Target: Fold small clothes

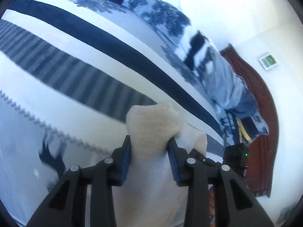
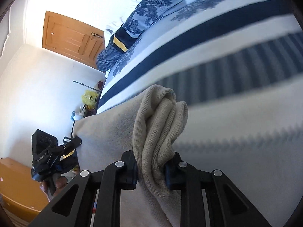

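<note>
Left tongs point(image 1: 149, 147) clamped on beige garment point(image 1: 153, 124) corner; right tongs point(image 2: 150, 162) pinched bunched edge. Cloth stretched between tongs, above bed point(image 1: 75, 43). Risk: thick knit slipping, uneven pull skewing fold.

Both wrist views close (sharing bedspread point(image 1: 94, 37)).

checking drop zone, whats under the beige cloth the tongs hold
Behind and below the beige cloth lies the striped bedspread. Both tongs, left and right, grip it. The bedding directly beneath is covered.
</note>
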